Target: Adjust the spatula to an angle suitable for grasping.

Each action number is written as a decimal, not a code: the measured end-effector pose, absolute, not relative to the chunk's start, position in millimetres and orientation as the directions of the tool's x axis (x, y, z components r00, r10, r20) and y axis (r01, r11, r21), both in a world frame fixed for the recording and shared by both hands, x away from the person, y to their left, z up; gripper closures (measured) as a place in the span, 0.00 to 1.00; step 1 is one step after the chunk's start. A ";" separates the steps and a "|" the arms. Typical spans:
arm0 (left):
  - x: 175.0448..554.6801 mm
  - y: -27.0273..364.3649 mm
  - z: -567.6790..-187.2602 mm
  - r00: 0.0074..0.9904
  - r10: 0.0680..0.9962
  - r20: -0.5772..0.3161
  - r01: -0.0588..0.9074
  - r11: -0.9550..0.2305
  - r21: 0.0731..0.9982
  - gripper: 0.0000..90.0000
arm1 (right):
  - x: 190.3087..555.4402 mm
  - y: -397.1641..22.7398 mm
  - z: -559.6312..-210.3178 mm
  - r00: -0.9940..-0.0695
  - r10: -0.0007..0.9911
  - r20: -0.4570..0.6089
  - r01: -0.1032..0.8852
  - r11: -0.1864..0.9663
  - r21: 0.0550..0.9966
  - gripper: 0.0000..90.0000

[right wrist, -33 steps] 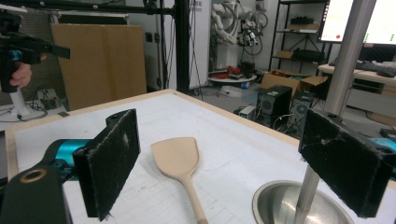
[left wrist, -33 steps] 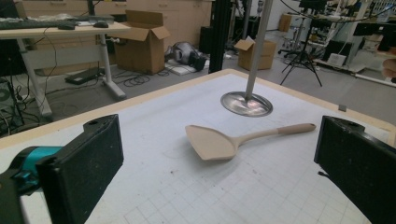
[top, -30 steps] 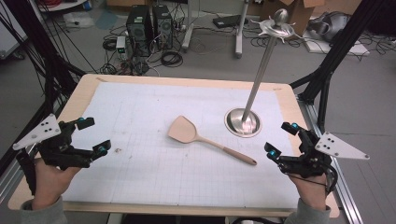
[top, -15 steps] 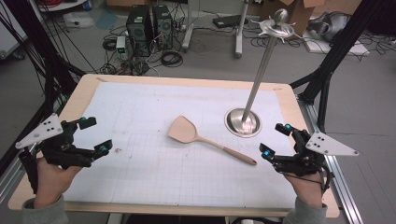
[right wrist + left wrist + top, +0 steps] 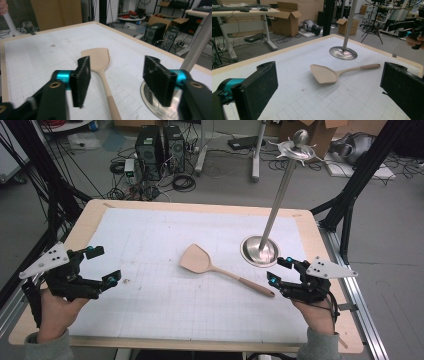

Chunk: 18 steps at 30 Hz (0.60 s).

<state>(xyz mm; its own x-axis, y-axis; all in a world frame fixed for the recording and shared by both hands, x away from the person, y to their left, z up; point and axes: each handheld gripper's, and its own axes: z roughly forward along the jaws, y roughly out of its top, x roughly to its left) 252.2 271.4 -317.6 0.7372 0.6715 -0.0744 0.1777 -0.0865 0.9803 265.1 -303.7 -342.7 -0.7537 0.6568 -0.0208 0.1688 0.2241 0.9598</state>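
Cables, computer towers [image 5: 160, 145] and cardboard boxes [image 5: 284, 18] are spread over the grey floor around a wooden table [image 5: 90, 222], most of which is covered by a white gridded mat [image 5: 150, 240]. A beige spatula [image 5: 220, 270] is laid flat near the middle of the mat, its handle pointed toward the right gripper [image 5: 281, 271], whose jaws have just been closing and are set apart with the handle seen between them in the right gripper view (no pad is pressed on it). A metal stand [image 5: 260, 251] is placed just beyond the handle, its pole leaning upward. The left gripper [image 5: 102, 266] is held wide apart over the mat's left edge, well away from the spatula.
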 end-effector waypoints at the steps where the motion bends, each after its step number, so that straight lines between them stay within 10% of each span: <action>1: 252.5 271.2 -317.8 0.738 0.670 -0.075 0.179 -0.088 0.980 0.02 | 266.2 -303.0 -344.1 -0.755 0.655 -0.018 0.175 0.228 0.958 0.47; 18: 254.1 268.1 -320.2 0.737 0.672 -0.077 0.190 -0.096 0.977 0.02 | 283.5 -287.8 -369.3 -0.758 0.652 -0.020 0.245 0.313 0.917 0.85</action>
<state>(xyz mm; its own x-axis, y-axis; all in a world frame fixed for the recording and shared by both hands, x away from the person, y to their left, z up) 254.1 268.1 -320.2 0.7370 0.6715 -0.0772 0.1896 -0.0958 0.9772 283.5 -287.8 -369.3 -0.7578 0.6522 -0.0198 0.2454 0.3130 0.9175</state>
